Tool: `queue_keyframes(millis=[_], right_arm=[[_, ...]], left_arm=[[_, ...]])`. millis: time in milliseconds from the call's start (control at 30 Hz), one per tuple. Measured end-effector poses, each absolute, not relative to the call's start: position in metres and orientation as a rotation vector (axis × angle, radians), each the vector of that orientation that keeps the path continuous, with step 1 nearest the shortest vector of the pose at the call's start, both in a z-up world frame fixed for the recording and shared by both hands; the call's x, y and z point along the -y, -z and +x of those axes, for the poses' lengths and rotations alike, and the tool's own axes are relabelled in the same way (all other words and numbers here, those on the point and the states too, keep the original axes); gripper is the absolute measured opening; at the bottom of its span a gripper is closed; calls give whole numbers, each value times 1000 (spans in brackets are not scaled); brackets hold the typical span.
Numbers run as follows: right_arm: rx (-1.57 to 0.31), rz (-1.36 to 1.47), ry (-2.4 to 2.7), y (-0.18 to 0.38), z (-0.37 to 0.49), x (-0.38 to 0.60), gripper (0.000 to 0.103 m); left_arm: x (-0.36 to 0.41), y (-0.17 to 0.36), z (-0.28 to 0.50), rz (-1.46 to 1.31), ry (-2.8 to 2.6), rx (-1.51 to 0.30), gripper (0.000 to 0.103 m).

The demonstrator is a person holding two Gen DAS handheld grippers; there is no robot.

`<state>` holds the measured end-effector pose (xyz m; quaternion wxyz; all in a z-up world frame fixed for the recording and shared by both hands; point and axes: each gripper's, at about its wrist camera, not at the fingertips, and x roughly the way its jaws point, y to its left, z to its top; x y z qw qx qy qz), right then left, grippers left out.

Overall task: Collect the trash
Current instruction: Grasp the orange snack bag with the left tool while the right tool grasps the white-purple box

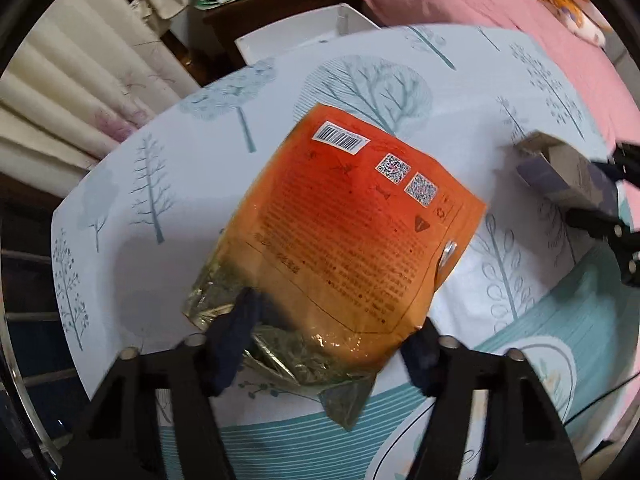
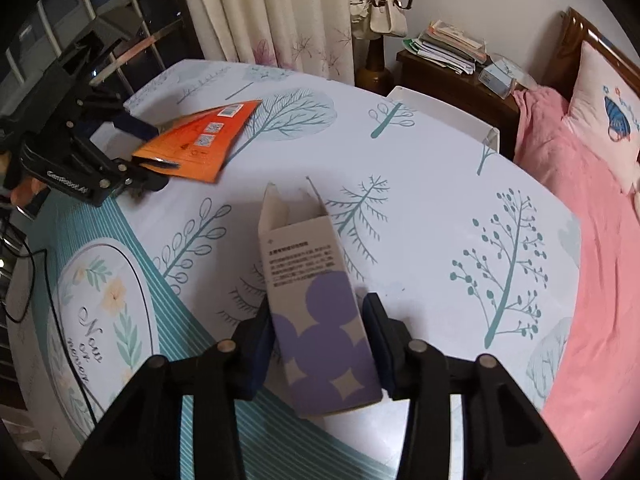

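Trash on the desk [image 2: 420,184] is two things: an orange foil pouch [image 1: 360,220] and an open cardboard box [image 2: 316,312] with purple circles. We see the pouch lying printed side up on the tree-patterned tablecloth [image 1: 200,184], its torn silver end toward the camera. The left claw [image 1: 332,344] has one blue pad on that torn end and the other pad at the pouch's opposite lower corner, so it is clamped on the pouch. In the right wrist view the box lies on the cloth between the pads of the right claw [image 2: 320,344], which press on both its long sides. Its open flaps point away from us. Behind the desk stands a white bin [image 1: 304,32], and a pink bed [image 2: 580,240] is beside it.
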<state>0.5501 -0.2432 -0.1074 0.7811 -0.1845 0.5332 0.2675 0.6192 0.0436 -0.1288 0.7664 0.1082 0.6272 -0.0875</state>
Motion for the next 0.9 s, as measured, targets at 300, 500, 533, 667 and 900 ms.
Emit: queue_keyframes(millis=[300, 500, 533, 667, 900], right_arm=[[-1147, -333, -573, 102, 531, 246, 41], [-1141, -241, -556, 83, 506, 250, 40], [-1138, -229, -551, 79, 500, 250, 40], [-1126, -173, -534, 58, 470, 248, 40], [-1105, -96, -481, 23, 395, 238, 40]], left_arm=[[-47, 112, 612, 73, 106, -1354, 6], [-49, 90, 569, -49, 81, -1351, 4], [-48, 86, 559, -57, 82, -1347, 4], [-45, 65, 512, -119, 92, -1325, 3], [-32, 19, 414, -173, 155, -1248, 3]])
